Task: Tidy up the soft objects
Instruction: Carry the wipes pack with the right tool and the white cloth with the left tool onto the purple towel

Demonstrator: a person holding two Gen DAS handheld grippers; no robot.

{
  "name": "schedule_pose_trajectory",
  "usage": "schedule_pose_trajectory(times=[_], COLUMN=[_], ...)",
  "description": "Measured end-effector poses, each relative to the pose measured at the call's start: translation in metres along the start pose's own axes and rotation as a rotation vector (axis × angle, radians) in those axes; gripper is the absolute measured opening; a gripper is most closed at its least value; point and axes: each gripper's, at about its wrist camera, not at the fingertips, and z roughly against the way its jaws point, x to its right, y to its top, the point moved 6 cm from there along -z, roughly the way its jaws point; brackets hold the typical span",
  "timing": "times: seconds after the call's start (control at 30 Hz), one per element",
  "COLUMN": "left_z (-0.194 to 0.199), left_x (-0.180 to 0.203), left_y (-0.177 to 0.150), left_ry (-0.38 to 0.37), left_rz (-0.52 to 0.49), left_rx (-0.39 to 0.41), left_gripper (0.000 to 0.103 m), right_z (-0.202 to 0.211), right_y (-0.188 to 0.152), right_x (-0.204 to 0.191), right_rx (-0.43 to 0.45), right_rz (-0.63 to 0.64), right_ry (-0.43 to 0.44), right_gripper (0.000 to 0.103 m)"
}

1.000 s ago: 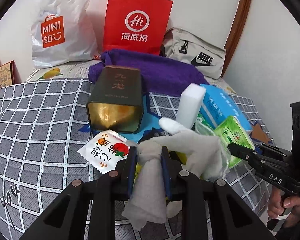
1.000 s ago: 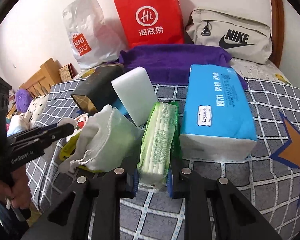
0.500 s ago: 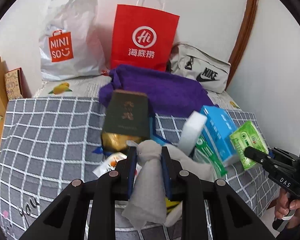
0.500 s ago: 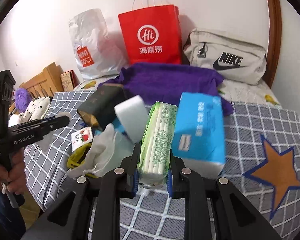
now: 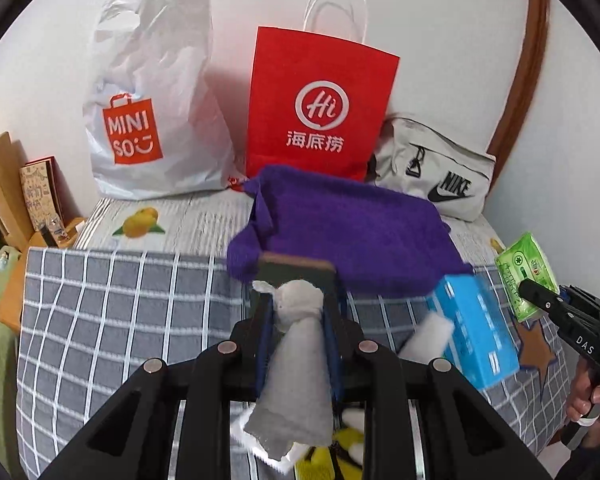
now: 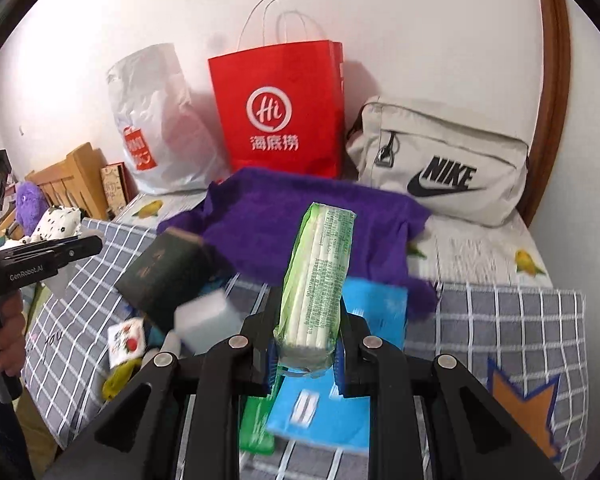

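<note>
Left gripper [image 5: 298, 322] fingers pinch a hanging white cloth [image 5: 296, 360]; right gripper [image 6: 306, 354] fingers pinch a green pack [image 6: 320, 280] lengthwise, pointing forward.

Printed names are showing on three bags and on both gripper bodies.
The white plastic bag [image 5: 152, 120] is carrying "MINISO" in white letters on an orange bag-shaped logo; the right wrist view is showing only part of that logo. The red paper bag [image 5: 320, 108] is displaying "Hi" inside a white ring, with the Chinese characters 海底捞 beneath it. The beige pouch [image 6: 440, 160] is bearing "NIKE" in black above the swoosh. The right gripper [image 5: 540, 300] is showing "DAS" in white on its black body, and the left gripper [image 6: 88, 244] is reading "GenRobot.AI". The green wipes pack [image 6: 320, 276] is carrying fine print that is too small to read.
</note>
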Motion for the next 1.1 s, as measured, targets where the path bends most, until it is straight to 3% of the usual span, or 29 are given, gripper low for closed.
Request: schedule_pose_trajectory(times=[0.47, 1.1], left_z=[-0.072, -0.159], left_x=[-0.011, -0.007], left_y=[0.063, 0.099], left_ry=[0.048, 0.068], left_rz=[-0.012, -0.071], left_rx=[-0.033, -0.123], left_gripper=[0.023, 0.023], right_z=[-0.075, -0.191], right_y=[0.059, 0.077], right_x=[0.033, 0.072], right_rx=[-0.036, -0.191], right_rz=[0.006, -0.002], right_ry=[-0.018, -0.039], right_gripper=[0.022, 0.022])
